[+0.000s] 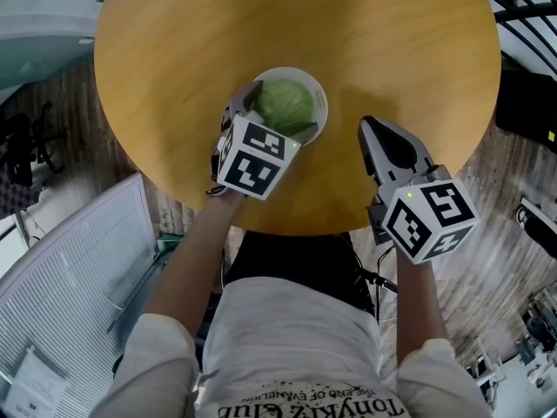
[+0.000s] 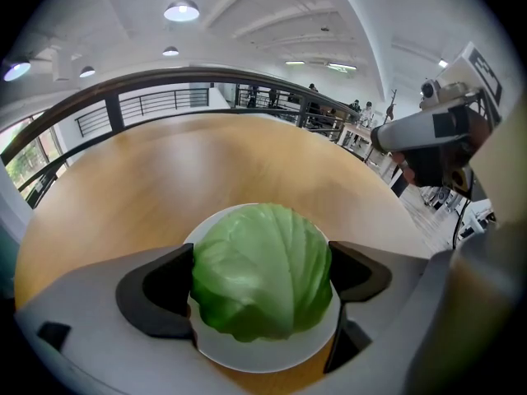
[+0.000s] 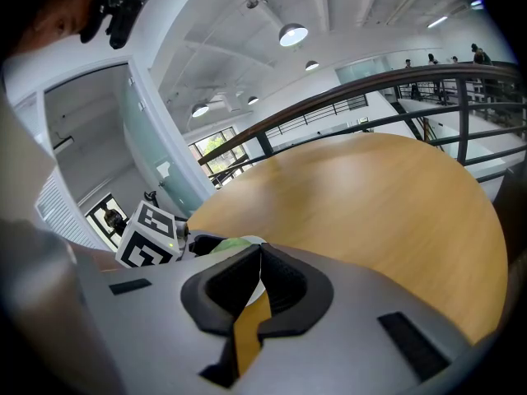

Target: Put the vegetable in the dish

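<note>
The left gripper was clamped on a round green leafy cabbage: its two dark pads pressed against opposite sides of the head, at its widest part. The cabbage sat within the rim of a shallow round white dish. Whether the dish already bore its full weight could not be determined.

The dish stood on a round wooden table, near the edge closest to the person and a little left of that edge's middle. The right gripper hovered over the same edge, to the right of the dish and apart from it. Its jaws were pressed together with nothing between them.

Handling assessment:
- The head was judged compact but yielding. The outer leaves would give under pressure, so moderate force should suffice.
- The leaf surface looked smooth and waxy. Slippage was likely if the grip sat above or below the widest part.
- The correct hold was across the middle, as shown.
- The dish looked light and could slide if nudged on release.
</note>
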Demonstrator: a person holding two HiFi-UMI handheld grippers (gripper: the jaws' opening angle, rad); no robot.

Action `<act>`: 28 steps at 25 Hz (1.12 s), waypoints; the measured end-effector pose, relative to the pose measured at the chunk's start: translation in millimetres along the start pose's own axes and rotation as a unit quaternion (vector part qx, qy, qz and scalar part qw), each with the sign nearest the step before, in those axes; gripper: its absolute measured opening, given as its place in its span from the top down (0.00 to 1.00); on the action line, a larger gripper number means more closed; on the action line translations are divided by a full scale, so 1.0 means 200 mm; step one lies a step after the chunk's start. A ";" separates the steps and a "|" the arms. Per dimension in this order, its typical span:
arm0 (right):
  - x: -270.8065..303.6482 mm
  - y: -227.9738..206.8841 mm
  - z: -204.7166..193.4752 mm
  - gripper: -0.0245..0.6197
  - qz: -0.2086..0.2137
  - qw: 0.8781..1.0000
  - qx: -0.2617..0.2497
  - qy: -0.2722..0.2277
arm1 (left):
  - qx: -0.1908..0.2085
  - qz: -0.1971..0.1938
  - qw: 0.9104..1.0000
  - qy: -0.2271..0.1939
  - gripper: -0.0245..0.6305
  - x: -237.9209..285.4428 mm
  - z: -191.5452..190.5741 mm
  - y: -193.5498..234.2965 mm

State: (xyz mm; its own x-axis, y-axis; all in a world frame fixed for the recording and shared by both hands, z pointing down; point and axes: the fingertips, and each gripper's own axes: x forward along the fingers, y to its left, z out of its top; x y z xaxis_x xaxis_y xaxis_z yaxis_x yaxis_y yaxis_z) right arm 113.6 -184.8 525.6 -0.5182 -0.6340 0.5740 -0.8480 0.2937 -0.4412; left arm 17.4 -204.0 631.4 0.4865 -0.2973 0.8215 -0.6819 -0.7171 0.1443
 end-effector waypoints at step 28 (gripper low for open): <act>-0.24 0.25 0.11 0.92 0.008 0.998 -0.066 -0.006 | -0.028 -0.010 0.996 -0.083 0.28 -0.65 0.15 -0.12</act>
State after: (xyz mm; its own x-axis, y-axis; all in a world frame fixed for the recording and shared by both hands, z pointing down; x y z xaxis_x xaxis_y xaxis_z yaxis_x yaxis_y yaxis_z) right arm 98.2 -154.7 459.7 -0.5314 -0.6365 0.5590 -0.8471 0.3953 -0.3551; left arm -14.1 -166.6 504.5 0.5811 -0.3874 0.7157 -0.6982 -0.6892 0.1938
